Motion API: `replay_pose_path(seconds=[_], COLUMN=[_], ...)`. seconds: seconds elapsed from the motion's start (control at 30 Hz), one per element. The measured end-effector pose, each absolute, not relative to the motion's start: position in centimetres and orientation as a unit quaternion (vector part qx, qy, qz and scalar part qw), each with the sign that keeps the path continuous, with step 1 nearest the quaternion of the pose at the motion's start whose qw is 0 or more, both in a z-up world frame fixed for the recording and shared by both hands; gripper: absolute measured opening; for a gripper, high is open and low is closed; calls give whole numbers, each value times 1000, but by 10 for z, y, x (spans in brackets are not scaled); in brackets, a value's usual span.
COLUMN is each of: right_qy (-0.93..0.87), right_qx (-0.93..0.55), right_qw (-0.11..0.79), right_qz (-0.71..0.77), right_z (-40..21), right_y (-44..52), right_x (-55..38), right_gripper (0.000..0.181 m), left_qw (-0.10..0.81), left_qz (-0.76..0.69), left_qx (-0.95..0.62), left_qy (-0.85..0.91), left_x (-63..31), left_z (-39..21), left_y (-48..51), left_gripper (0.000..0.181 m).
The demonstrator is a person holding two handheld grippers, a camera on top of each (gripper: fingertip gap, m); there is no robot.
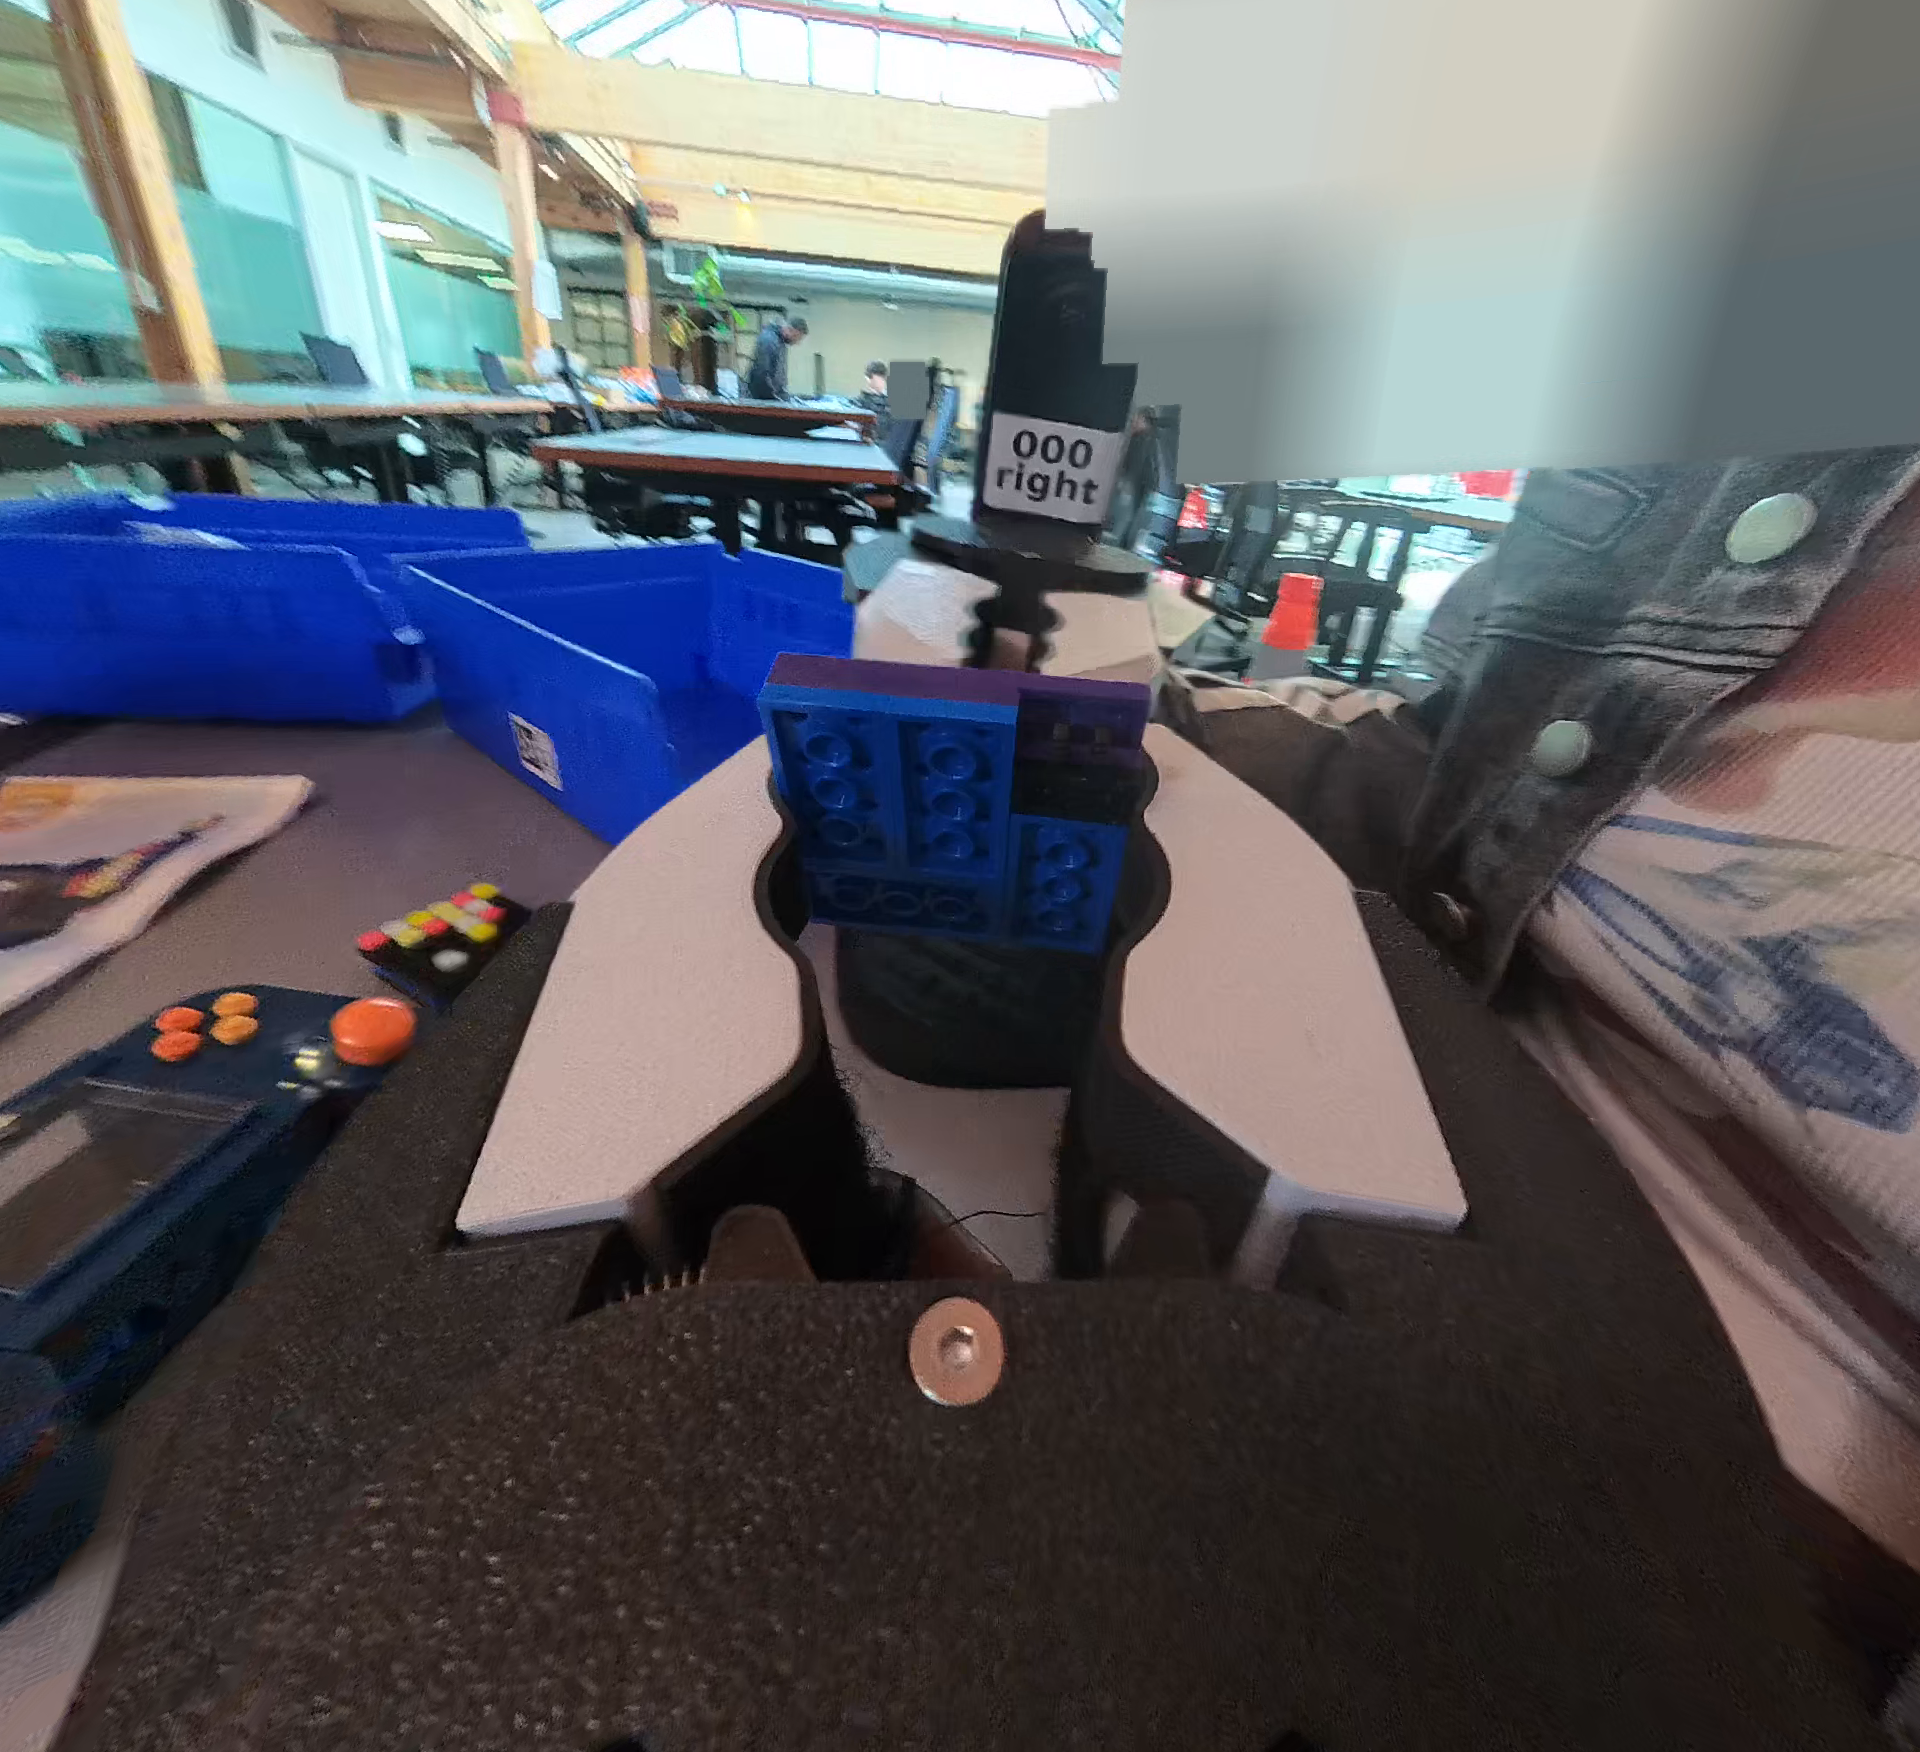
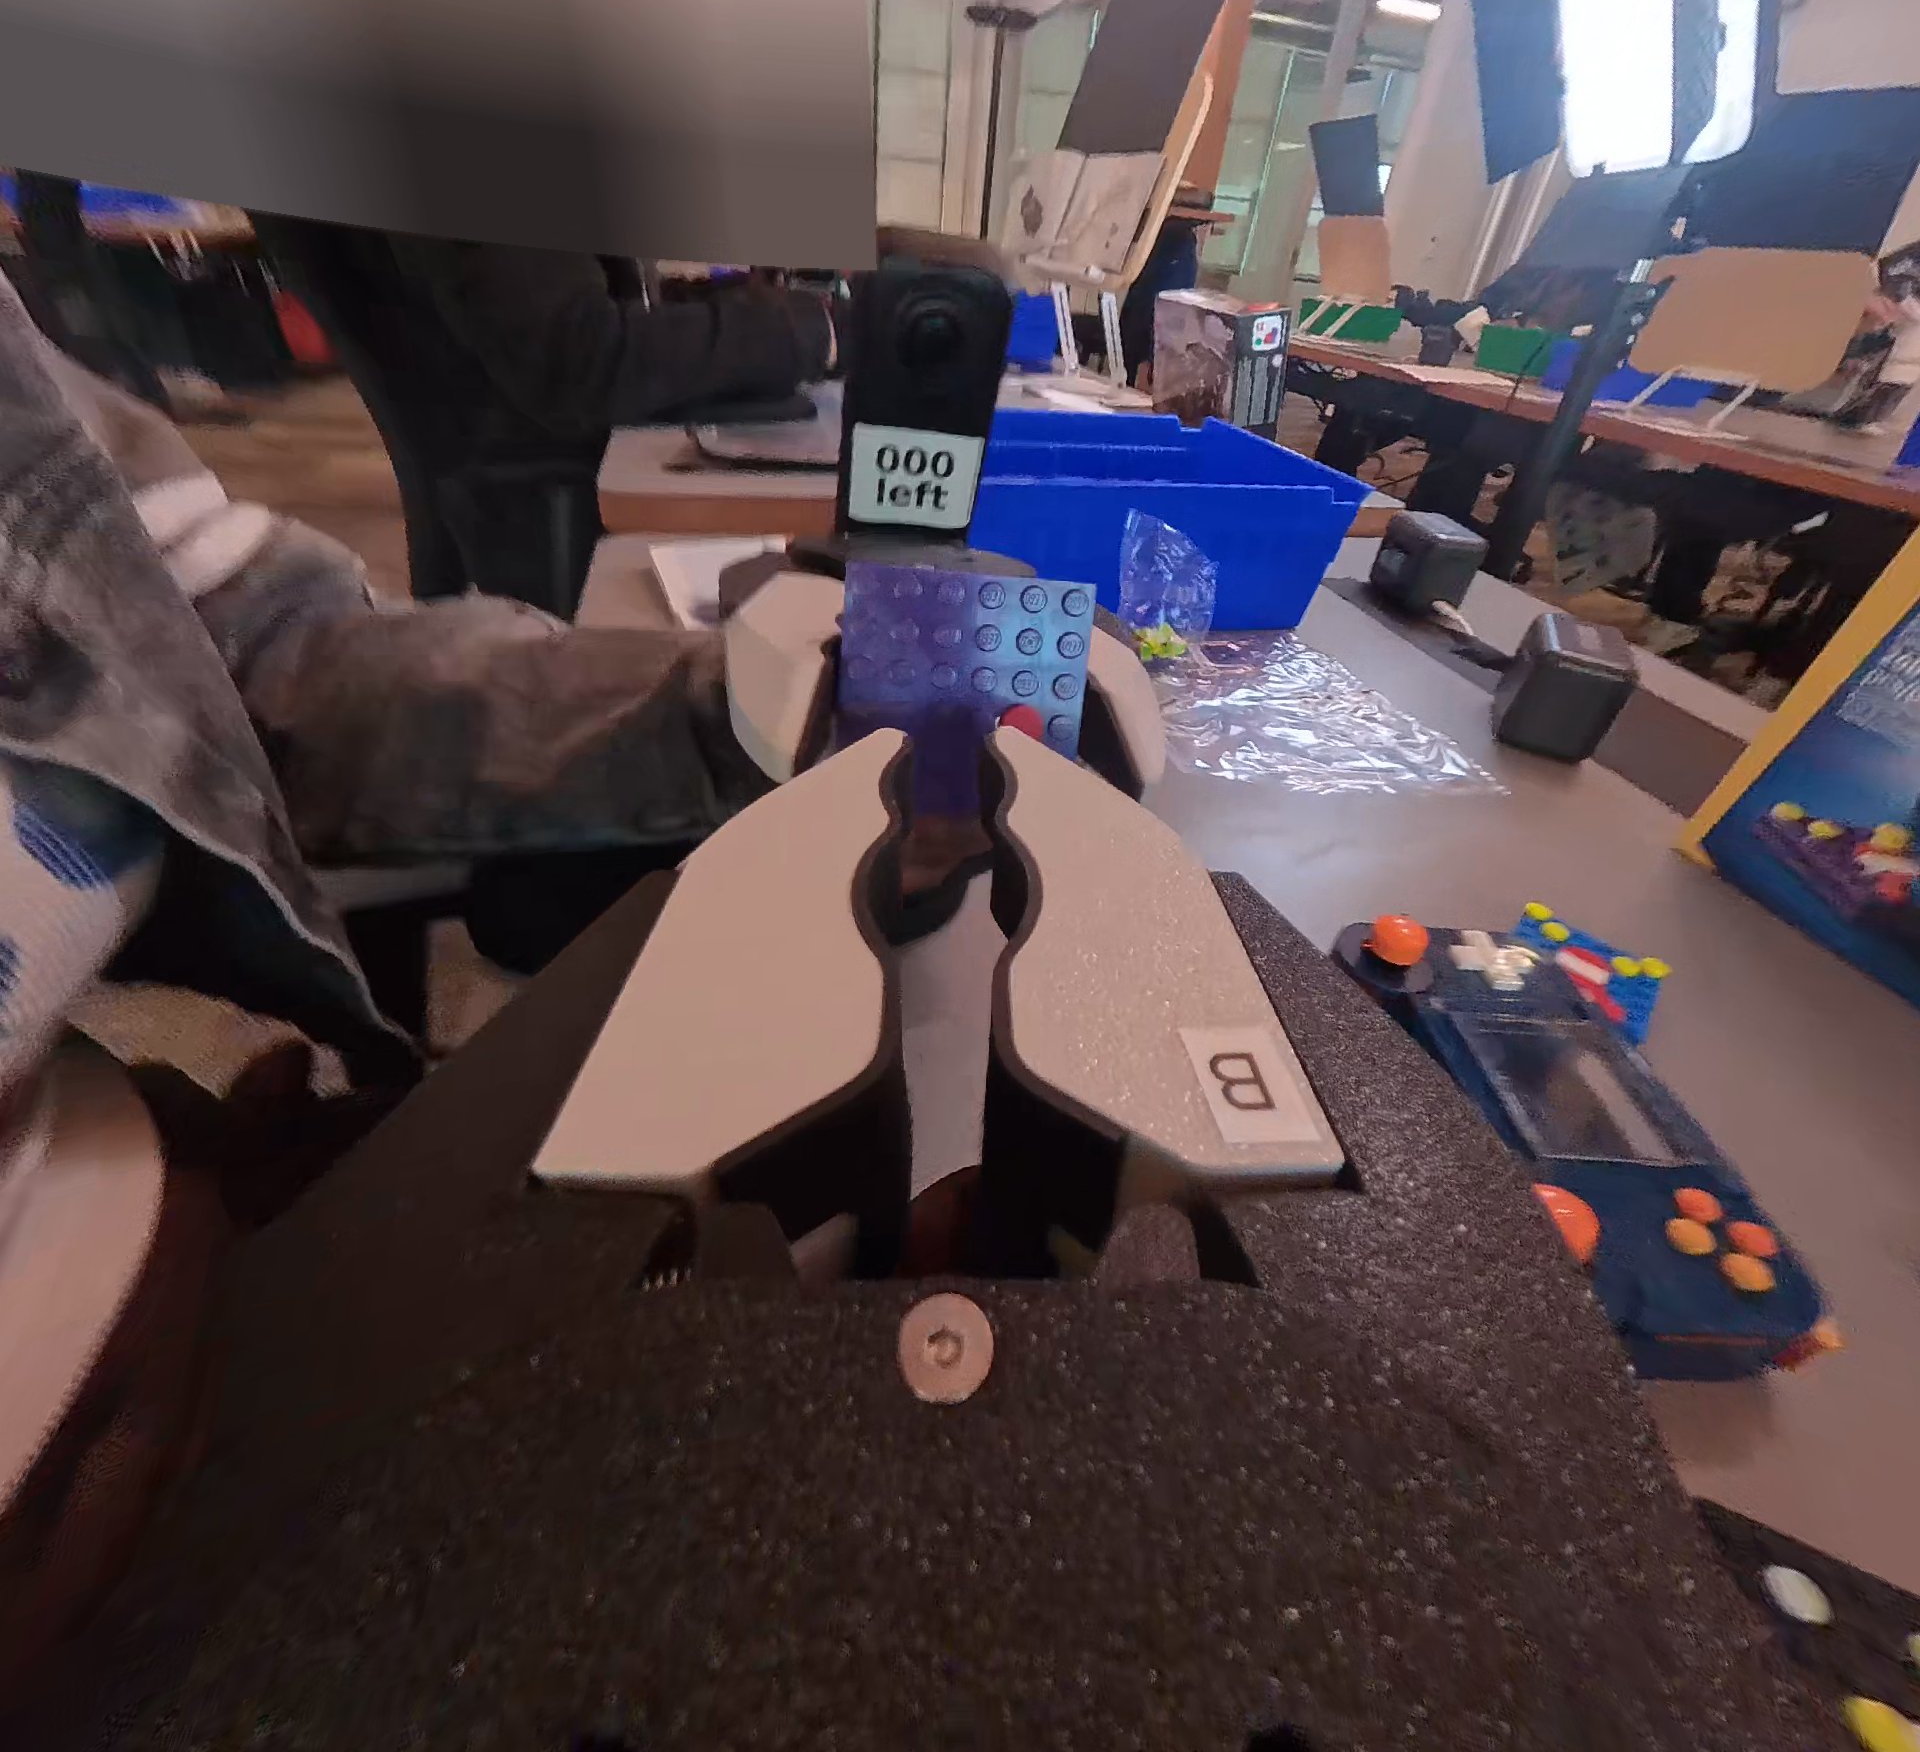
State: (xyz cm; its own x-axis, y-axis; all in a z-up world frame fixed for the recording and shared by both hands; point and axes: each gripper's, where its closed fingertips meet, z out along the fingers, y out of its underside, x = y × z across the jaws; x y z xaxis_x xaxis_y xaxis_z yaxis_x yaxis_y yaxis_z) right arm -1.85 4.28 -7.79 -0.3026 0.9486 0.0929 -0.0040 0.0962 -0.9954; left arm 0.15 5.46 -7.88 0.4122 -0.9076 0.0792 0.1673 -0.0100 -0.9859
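Observation:
My left gripper (image 1: 961, 803) is shut on a flat brick plate (image 1: 914, 819) of blue and purple pieces, held upright above the grey table (image 1: 416, 829), underside towards its camera. In the right wrist view the plate's studded face (image 2: 966, 642) shows, with a red round stud (image 2: 1020, 721) low on it, between the left gripper's (image 2: 956, 674) white fingers. My right gripper (image 2: 945, 772) faces the left one, jaws almost closed on a purple piece (image 2: 943, 767) at the plate's lower edge. In the left wrist view the right gripper (image 1: 1013, 637) is mostly hidden behind the plate.
Blue bins (image 1: 208, 601) (image 2: 1195, 507) stand at the back. A dark blue brick-built handheld console (image 1: 156, 1131) (image 2: 1621, 1131), a small studded plate (image 1: 447, 933), a booklet (image 1: 104, 850), clear plastic bags (image 2: 1299, 715), black cubes (image 2: 1564, 700) and a box (image 2: 1849, 819) lie on the table. A person's denim jacket (image 1: 1610, 663) is close by. The tips of both grippers are at nearly the same place.

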Motion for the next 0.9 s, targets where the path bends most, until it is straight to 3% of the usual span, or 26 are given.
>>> replay_pose_path(seconds=[0.13, 0.57, 0.9], right_qy=[-657, -724, -703], right_qx=[-359, -299, -301], right_qw=[478, 514, 534], right_qz=[459, 350, 360], right_z=[-89, -98, -95], right_y=[47, 50, 52], right_x=[-21, -24, -25], right_gripper=[13, 7, 7], left_qw=[573, 534, 534], left_qz=[-475, -499, -511], left_qx=[-577, -598, -598], left_qy=[335, 329, 311], left_x=[8, 13, 13], left_z=[-86, -96, -91], left_y=[49, 49, 50], left_gripper=[57, 57, 57])
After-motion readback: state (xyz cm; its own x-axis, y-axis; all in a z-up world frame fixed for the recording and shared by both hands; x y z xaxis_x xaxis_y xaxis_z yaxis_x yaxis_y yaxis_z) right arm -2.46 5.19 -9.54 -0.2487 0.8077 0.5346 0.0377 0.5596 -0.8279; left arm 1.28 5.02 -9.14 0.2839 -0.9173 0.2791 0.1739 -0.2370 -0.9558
